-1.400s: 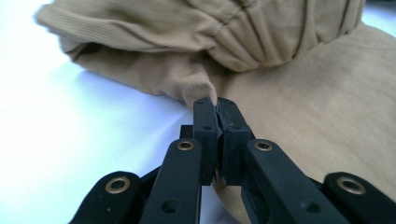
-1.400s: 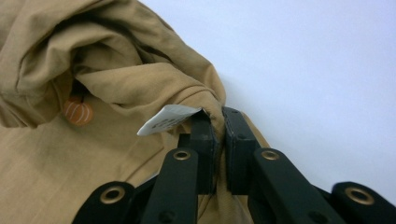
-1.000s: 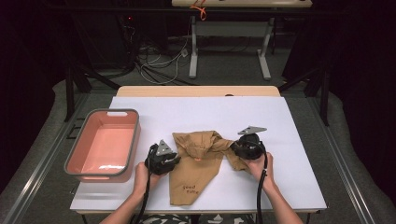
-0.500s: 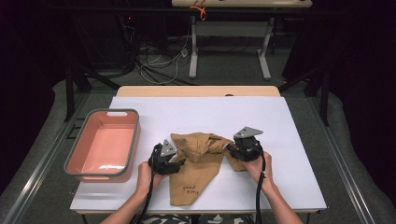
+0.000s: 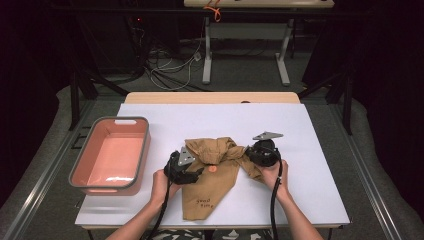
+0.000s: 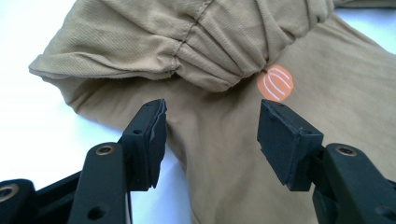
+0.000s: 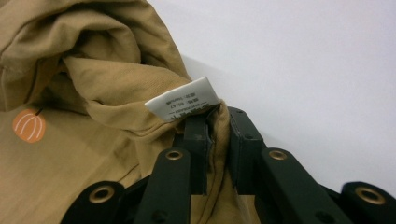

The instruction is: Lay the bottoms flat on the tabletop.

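A tan garment [image 5: 212, 170] with a small orange pumpkin print [image 6: 275, 82] lies bunched on the white table [image 5: 310, 130]. My left gripper [image 5: 186, 167] is at its left side, open, jaws spread just over a flat part of the cloth [image 6: 210, 135] below a gathered fold. My right gripper [image 5: 259, 154] is at the garment's right edge, shut on a pinch of the tan cloth [image 7: 93, 154] beside a white care label [image 7: 183, 104]. The pumpkin print [image 7: 29, 126] also shows at the left of the right gripper view.
A pink rectangular bin [image 5: 82, 172] with a grey rim stands on the table's left part. Bare white tabletop stretches behind and right of the garment. Cables and table legs [image 5: 206, 55] lie on the dark floor beyond the far edge.
My left gripper has moved right and slightly forward onto the garment's left side. My right gripper has drawn its pinch of cloth a little outward, pulling the garment's top wider.
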{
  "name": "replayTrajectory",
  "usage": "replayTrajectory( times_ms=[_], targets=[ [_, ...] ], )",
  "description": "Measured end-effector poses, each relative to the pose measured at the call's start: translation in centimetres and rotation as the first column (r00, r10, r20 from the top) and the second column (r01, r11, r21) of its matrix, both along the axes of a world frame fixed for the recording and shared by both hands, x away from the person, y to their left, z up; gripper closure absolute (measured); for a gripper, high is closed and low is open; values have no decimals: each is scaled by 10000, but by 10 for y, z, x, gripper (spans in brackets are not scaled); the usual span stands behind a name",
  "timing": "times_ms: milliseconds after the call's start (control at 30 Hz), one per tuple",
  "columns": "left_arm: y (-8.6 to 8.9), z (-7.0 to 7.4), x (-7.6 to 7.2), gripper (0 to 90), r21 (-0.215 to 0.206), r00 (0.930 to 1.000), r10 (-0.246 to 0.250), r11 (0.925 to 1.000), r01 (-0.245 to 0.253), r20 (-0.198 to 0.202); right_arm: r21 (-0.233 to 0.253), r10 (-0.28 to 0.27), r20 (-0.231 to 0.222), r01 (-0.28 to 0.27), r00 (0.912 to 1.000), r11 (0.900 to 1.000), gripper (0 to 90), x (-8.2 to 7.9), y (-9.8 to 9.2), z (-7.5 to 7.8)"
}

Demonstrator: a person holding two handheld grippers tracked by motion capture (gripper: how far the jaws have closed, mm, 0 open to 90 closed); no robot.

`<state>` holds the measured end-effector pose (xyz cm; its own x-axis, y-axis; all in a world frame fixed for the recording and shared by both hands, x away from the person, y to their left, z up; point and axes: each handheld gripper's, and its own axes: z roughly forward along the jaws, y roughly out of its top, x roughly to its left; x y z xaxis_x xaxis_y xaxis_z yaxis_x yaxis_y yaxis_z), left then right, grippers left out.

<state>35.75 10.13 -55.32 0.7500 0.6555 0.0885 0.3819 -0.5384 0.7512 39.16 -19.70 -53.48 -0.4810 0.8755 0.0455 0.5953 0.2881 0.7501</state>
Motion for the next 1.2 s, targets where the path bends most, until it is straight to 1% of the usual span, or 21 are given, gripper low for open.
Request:
replayTrajectory(
  times_ms=[133,167,233,300,367,400,433,500,600,633,700,767,800,867,933,967,1000,1033,1067,1100,1200],
  targets=[
    [-3,1,3,422,11,9999,101,9999,-101,2,4,-91,-175,91,9998,10000,790,3,0,-1],
    [-4,2,4,427,122,9999,157,9998,-157,48,48,-90,-184,91,9998,9999,789,4,-1,-1],
    [-5,3,7,463,-32,9999,115,9999,-114,111,24,-130,-233,130,9996,9999,785,4,-1,0],
    [-6,6,11,512,-38,9996,194,9998,-193,209,56,-99,-241,100,9997,9999,772,4,-2,0],
    [-7,7,15,562,-214,9997,195,9996,-191,172,108,-122,-302,125,9995,9999,757,4,-2,0],
    [-8,8,17,576,-129,9996,161,9998,-159,210,107,-91,-277,94,9996,9999,742,5,-3,0],
    [-8,8,19,591,-133,9995,152,9998,-148,284,148,-108,-260,112,9996,9998,720,4,-3,1],
    [-9,10,22,610,-151,9995,244,9996,-241,221,33,-52,-222,52,9997,10000,666,3,-2,3],
    [-9,13,29,613,-300,9986,421,9987,-412,307,-293,206,-231,-213,9995,9993,550,0,-1,7],
    [-9,14,31,613,-312,9985,461,9985,-452,284,-373,228,-169,-234,9996,9990,514,-2,0,9],
    [-9,17,36,613,-366,9982,534,9980,-525,264,-705,369,15,-367,9993,9968,447,-5,1,14],
    [-10,19,41,613,-448,9976,634,9971,-621,265,-840,479,233,-458,9986,9954,424,-8,3,17],
    [-11,20,43,612,-447,9974,662,9969,-648,293,-1071,576,346,-536,9977,9928,416,-9,4,18],
    [-11,21,46,602,-557,9964,788,9955,-770,318,-1160,653,464,-595,9968,9915,434,-11,5,21],
    [-10,22,46,585,-494,9961,835,9954,-821,271,-1178,613,464,-554,9970,9915,461,-11,5,21],
    [-9,21,46,561,-541,9962,857,9949,-846,172,-1211,650,457,-591,9968,9909,465,-11,5,20],
    [-8,22,45,543,-548,9957,916,9944,-906,164,-1202,609,428,-554,9972,9912,472,-11,5,20],
    [-7,22,43,529,-664,9950,990,9930,-981,114,-1213,605,335,-560,9976,9910,490,-11,5,19],
    [-4,22,42,513,-643,9951,978,9932,-966,152,-1240,675,365,-625,9971,9903,502,-10,4,18],
    [-3,22,40,488,-694,9948,1017,9925,-1009,78,-1263,647,279,-606,9975,9901,511,-10,4,18],
    [2,20,33,443,-530,9948,1012,9934,-1016,-111,-1247,607,259,-570,9978,9906,572,-10,5,15]
  ],
)
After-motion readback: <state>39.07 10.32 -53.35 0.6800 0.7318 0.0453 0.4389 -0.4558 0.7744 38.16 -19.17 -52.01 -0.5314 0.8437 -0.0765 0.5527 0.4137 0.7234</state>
